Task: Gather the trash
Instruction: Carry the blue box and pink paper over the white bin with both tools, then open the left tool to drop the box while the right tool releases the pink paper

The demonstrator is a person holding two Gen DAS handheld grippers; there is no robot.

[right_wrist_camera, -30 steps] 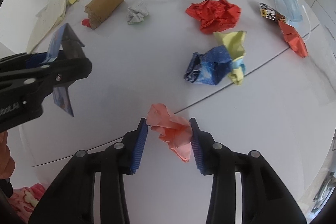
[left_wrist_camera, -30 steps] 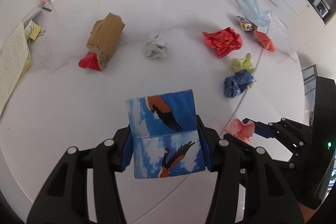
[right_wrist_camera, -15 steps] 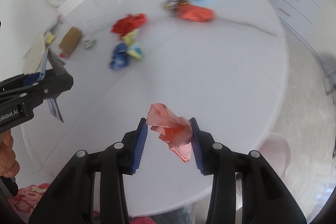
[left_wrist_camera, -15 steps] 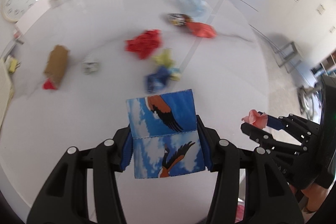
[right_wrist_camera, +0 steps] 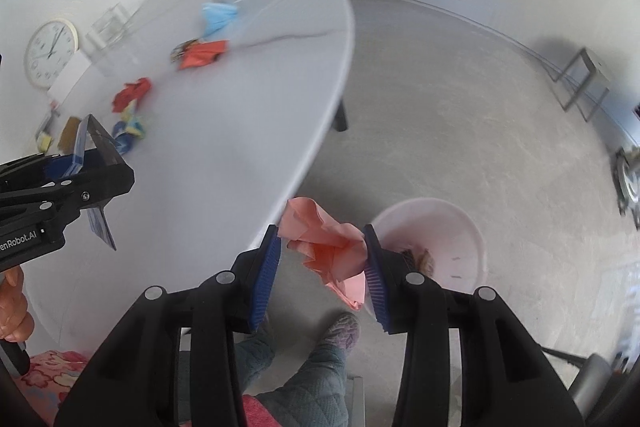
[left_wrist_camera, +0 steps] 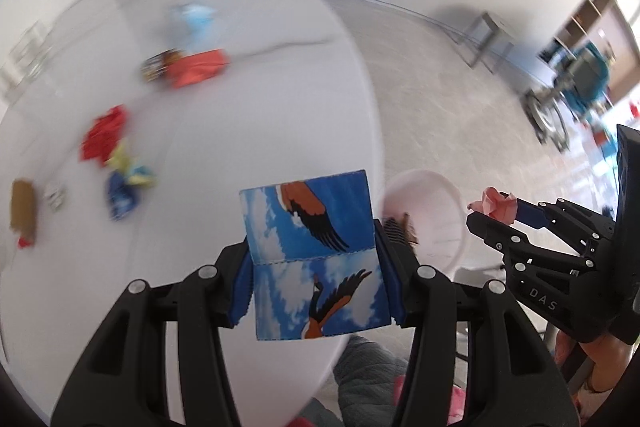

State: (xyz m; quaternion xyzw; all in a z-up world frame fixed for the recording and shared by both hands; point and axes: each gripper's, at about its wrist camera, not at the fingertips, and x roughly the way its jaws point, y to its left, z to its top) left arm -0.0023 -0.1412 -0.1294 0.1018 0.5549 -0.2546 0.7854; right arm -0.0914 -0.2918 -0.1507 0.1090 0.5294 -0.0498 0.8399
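Observation:
My left gripper is shut on a blue bird-print paper packet, held above the table's near edge; it also shows in the right wrist view. My right gripper is shut on a crumpled pink paper, held off the table beside a pale pink bin on the floor. The bin holds some dark trash. The right gripper shows at the right of the left wrist view.
On the white oval table lie a red paper wad, a blue-and-yellow wad, an orange wrapper, a blue face mask, a brown cardboard piece. A clock leans at the back. A metal stool stands on the floor.
Both grippers have swung right and back from over the table toward its edge. The pink bin on the floor has come into view. Both grips are unchanged.

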